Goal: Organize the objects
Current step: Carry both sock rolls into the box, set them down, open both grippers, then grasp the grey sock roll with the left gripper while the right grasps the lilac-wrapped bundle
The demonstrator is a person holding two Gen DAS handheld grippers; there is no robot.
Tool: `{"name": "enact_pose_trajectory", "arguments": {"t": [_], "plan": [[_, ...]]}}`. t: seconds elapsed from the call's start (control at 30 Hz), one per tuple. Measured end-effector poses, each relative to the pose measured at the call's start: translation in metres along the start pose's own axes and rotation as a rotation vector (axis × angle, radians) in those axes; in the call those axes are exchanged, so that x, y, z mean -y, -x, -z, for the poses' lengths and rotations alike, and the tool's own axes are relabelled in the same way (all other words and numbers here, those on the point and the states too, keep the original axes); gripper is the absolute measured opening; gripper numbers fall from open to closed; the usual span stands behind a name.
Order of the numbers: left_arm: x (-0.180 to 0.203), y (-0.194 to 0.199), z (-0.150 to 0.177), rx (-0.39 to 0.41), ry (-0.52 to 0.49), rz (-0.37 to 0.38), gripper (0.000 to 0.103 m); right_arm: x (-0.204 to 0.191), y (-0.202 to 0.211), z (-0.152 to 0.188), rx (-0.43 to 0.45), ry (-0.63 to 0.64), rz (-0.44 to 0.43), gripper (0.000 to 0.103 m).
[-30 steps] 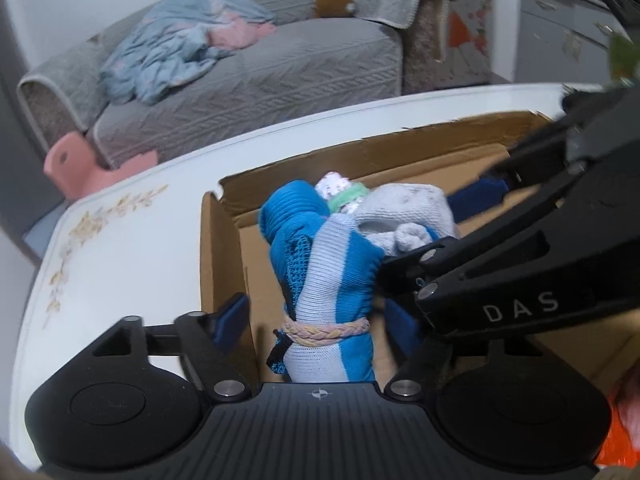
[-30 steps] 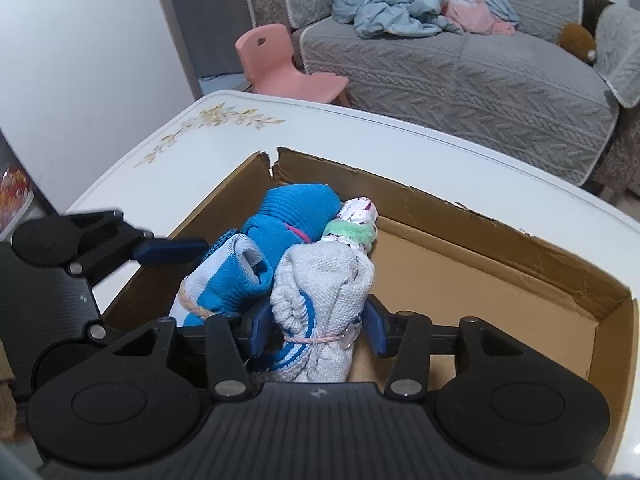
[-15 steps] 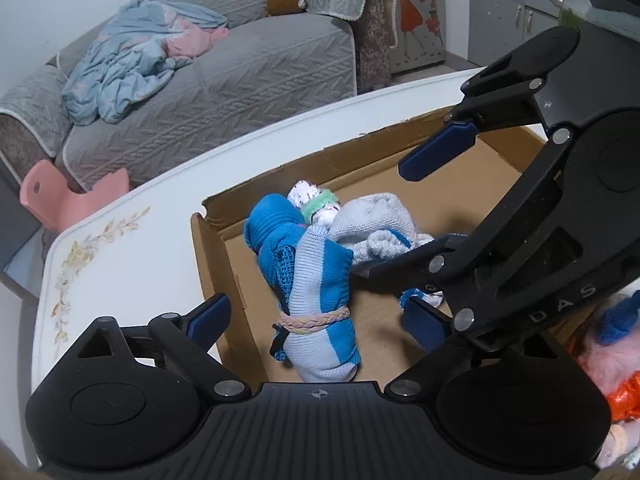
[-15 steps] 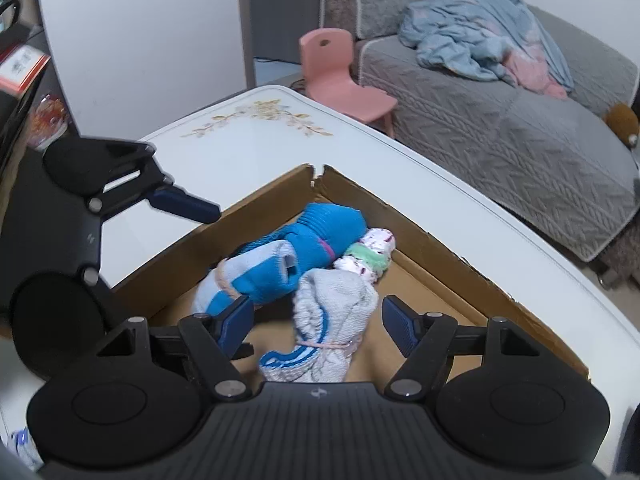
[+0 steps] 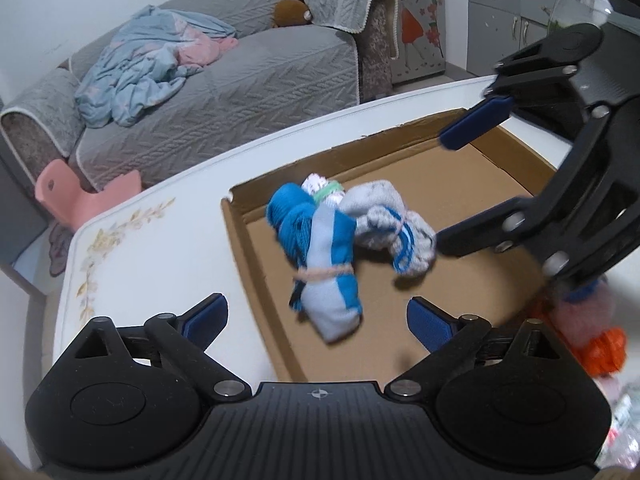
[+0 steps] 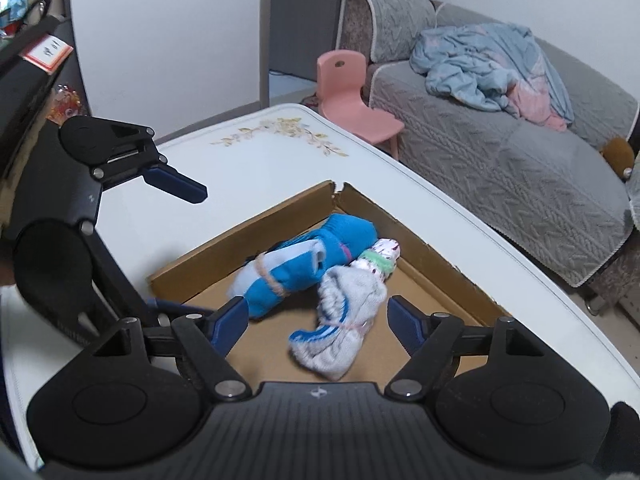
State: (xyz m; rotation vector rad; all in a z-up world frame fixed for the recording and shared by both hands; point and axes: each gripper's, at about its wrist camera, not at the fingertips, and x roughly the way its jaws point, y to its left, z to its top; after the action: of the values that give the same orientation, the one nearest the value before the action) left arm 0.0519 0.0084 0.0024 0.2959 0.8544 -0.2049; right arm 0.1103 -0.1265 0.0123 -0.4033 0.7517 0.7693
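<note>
A blue-and-white sock bundle (image 5: 324, 256) (image 6: 296, 268), tied with a rubber band, lies in the cardboard box (image 5: 248, 248) (image 6: 240, 244). Beside it lie a grey-white sock bundle (image 5: 394, 224) (image 6: 348, 312) and a small white-and-green bundle (image 5: 324, 190) (image 6: 380, 256). My left gripper (image 5: 316, 312) (image 6: 180, 248) hovers above the blue bundle, its jaws opening and touching nothing. Above the grey bundle, my right gripper (image 6: 316, 308) (image 5: 448, 188) has its jaws opening too, pads clear of the cloth.
The box sits on a white table (image 5: 160, 248) with a floral print. Orange and pink soft things (image 5: 600, 344) lie right of the box. Behind the table stand a grey sofa (image 5: 260, 80) with a blue blanket, a pink child's chair (image 6: 348, 96) and grey cabinets (image 5: 512, 24).
Both grippers have spread their fingers and risen back from the box. The right gripper let go of the grey bundle, which now lies loose beside the blue one.
</note>
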Motion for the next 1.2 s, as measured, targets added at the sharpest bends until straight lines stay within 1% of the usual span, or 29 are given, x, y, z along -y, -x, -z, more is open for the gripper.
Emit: {"name": "enact_pose_trajectory", "arguments": {"t": [0.1,0.2,0.3,0.37,0.5,0.57,0.67,0.73,0.83,0.9,0.97,1.07,1.13,1.2], "plan": [[-0.001,0.019,0.015,0.013,0.006,0.0,0.098,-0.009,0.017,0.01,0.021,0.007,-0.001,0.076],[0.0,0.038,0.034,0.033,0.023,0.003,0.101,-0.019,0.037,0.024,0.046,0.016,0.002,0.078],[0.003,0.053,0.056,0.041,0.047,0.018,0.101,-0.029,0.058,0.043,0.066,0.031,0.002,0.079],[0.008,0.062,0.073,0.048,0.068,0.045,0.101,-0.035,0.07,0.058,0.083,0.034,0.01,0.081],[0.021,0.07,0.108,0.048,0.128,0.083,0.101,-0.051,0.094,0.1,0.103,0.036,0.012,0.083],[0.028,0.072,0.125,0.049,0.17,0.103,0.101,-0.06,0.102,0.124,0.1,0.03,0.029,0.083],[0.035,0.077,0.147,0.063,0.224,0.108,0.101,-0.072,0.112,0.158,0.098,0.006,0.045,0.082],[0.04,0.076,0.158,0.06,0.264,0.112,0.101,-0.076,0.117,0.177,0.103,-0.021,0.038,0.081],[0.046,0.076,0.169,0.069,0.293,0.119,0.101,-0.084,0.114,0.197,0.095,-0.036,0.051,0.079],[0.047,0.069,0.173,0.048,0.316,0.128,0.101,-0.089,0.109,0.205,0.089,-0.049,0.039,0.077],[0.05,0.064,0.174,0.039,0.325,0.142,0.1,-0.096,0.108,0.212,0.09,-0.034,0.043,0.077],[0.054,0.055,0.175,0.022,0.314,0.132,0.101,-0.1,0.102,0.22,0.088,-0.049,0.036,0.076],[0.054,0.053,0.175,0.025,0.301,0.108,0.101,-0.099,0.099,0.222,0.089,-0.056,0.03,0.076],[0.051,0.052,0.176,0.024,0.297,0.099,0.101,-0.102,0.098,0.226,0.093,-0.058,0.03,0.076]]}}
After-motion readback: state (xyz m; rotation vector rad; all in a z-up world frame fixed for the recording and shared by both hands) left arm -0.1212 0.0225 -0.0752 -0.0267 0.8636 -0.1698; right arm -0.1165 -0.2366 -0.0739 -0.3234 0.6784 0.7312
